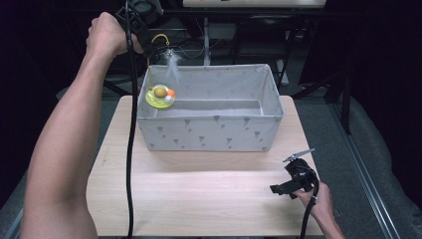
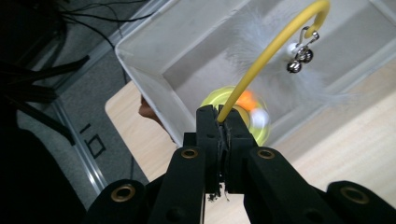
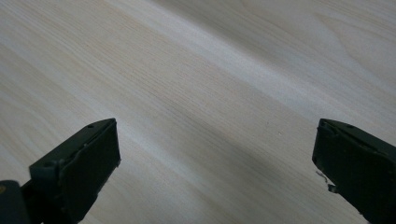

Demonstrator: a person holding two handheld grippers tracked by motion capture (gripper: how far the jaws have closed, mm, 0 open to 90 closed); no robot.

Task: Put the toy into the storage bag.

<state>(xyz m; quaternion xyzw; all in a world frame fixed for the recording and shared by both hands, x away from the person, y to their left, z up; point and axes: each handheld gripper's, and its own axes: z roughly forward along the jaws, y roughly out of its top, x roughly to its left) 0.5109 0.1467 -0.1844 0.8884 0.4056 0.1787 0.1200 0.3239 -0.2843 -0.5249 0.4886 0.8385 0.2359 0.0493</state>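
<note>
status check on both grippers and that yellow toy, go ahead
Left gripper shut on yellow wand, toy base hanging inside grey bin. Right gripper open, idle over table. Nothing in the way.

A fabric bin (image 1: pixel 214 127) stands on the far half of the table (image 1: pixel 199 194), nearer its left edge than its right. In the bin's near-left corner sits a round toy base (image 1: pixel 159 98) with small balls on it. A curved wand (image 2: pixel 261 65) rises from that base, and from its tip bells (image 2: pixel 301 53) and a feather (image 1: pixel 172 67) hang over the bin's left end. The left gripper (image 2: pixel 222 126) is above that corner, its jaws on the wand. The right gripper (image 1: pixel 293 177) is over the table's near-right part, in front of the bin and well apart from it.
</note>
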